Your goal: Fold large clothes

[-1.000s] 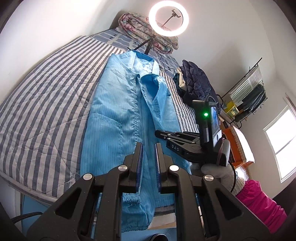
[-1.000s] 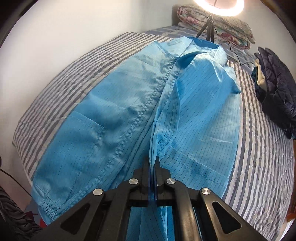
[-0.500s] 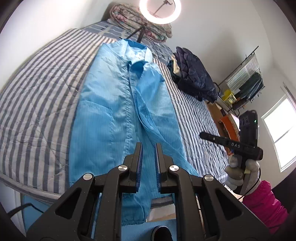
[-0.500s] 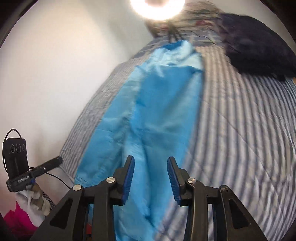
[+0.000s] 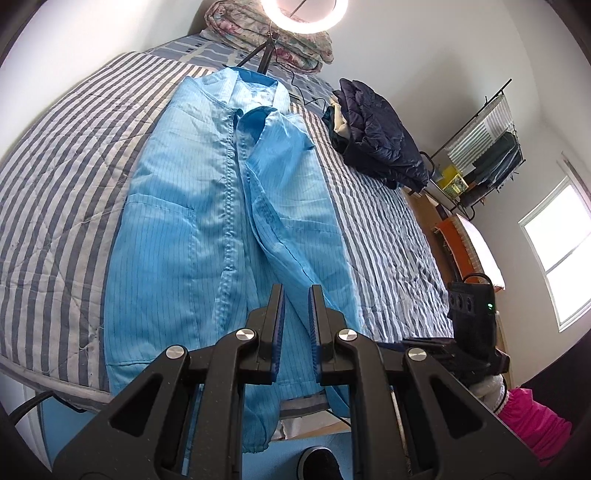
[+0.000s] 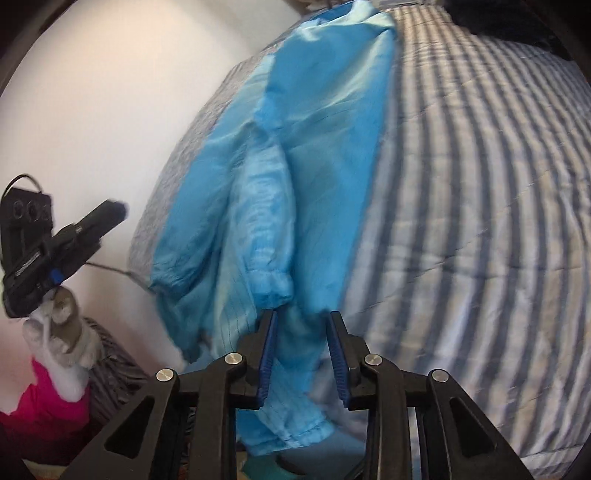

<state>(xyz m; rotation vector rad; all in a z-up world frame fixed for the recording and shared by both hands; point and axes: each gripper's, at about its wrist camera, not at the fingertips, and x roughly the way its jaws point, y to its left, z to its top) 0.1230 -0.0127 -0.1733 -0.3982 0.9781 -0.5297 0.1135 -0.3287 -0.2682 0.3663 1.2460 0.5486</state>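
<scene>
A large light-blue zip-front garment [image 5: 207, 221] lies lengthwise on the striped bed [image 5: 55, 192], collar at the far end, hem hanging over the near edge. Its right side is folded in over the middle. My left gripper [image 5: 295, 291] is open with a narrow gap and empty, above the garment's lower part. My right gripper [image 6: 301, 317] is open and empty, just above the elastic sleeve cuff [image 6: 271, 284] of the garment [image 6: 295, 147] near the bed's edge. The left gripper shows at the left of the right wrist view [image 6: 110, 212].
A dark puffer jacket [image 5: 380, 136] lies on the bed's far right. A ring light on a tripod [image 5: 304, 14] and folded quilts [image 5: 273, 37] stand at the head. A rack [image 5: 480, 140] and a window [image 5: 554, 247] are on the right.
My right gripper let go of the garment's front edge, opened, and swung out to the bed's right side, now facing the sleeve cuff. My left gripper stayed open and shifted slightly.
</scene>
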